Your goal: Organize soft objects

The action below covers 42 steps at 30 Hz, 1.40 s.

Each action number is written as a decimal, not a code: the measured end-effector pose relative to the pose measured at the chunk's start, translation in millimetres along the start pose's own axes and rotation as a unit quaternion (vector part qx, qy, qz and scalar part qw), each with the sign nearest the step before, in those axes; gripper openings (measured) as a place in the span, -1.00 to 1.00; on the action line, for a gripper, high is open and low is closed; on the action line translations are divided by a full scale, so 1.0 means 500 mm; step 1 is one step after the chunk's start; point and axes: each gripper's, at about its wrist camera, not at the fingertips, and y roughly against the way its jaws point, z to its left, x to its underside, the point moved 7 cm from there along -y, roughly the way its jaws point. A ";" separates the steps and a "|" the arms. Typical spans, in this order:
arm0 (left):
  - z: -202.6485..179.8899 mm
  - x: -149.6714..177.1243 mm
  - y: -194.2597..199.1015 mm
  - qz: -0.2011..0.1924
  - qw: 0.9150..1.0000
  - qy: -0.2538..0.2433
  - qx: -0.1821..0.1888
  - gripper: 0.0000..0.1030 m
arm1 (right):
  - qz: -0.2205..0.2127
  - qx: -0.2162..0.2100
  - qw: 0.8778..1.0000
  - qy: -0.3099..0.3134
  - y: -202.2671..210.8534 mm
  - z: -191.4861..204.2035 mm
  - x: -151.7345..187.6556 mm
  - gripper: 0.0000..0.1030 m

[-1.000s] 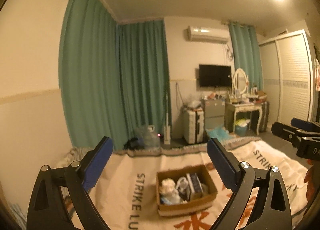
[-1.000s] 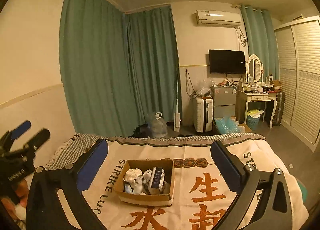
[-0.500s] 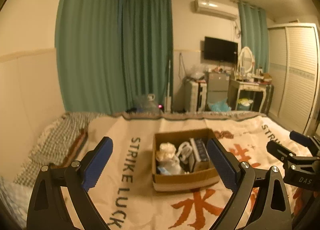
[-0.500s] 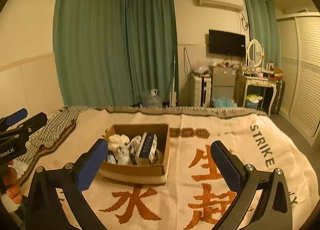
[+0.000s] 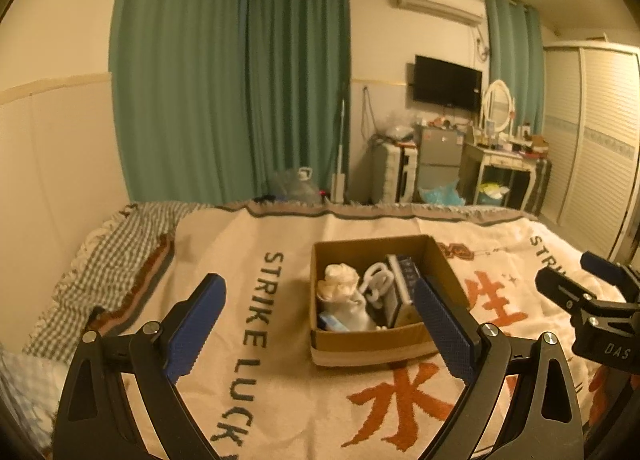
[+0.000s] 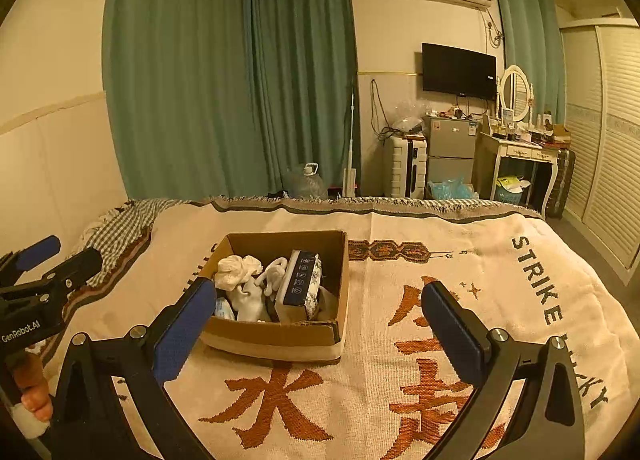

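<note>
Right wrist: I see cardboard box (image 6: pixel 280 334) holding white soft items (image 6: pixel 240 280), tissue pack (image 6: pixel 302 280); blanket (image 6: pixel 480 260) reads "STRIKE"; both jaws wide, empty.

Each fisheye camera sat behind its own open blue-padded fingers and looked forward and slightly down across the bed toward the far wall. From the left gripper (image 5: pixel 320 324), the cardboard box (image 5: pixel 372 344) lay just ahead, right of centre; from the right gripper (image 6: pixel 316 324), left of centre. Both views shared the box, the blanket (image 6: pixel 460 260) and the curtains (image 5: pixel 240 80), and each caught the other gripper at its edge.

1 box (image 6: pixel 280 336), 2 claws, 1 blanket (image 6: pixel 460 244).
</note>
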 end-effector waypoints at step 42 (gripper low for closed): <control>-0.006 0.012 -0.008 0.016 1.000 0.002 0.019 0.87 | -0.006 -0.003 1.000 0.005 0.016 0.023 -0.004 1.00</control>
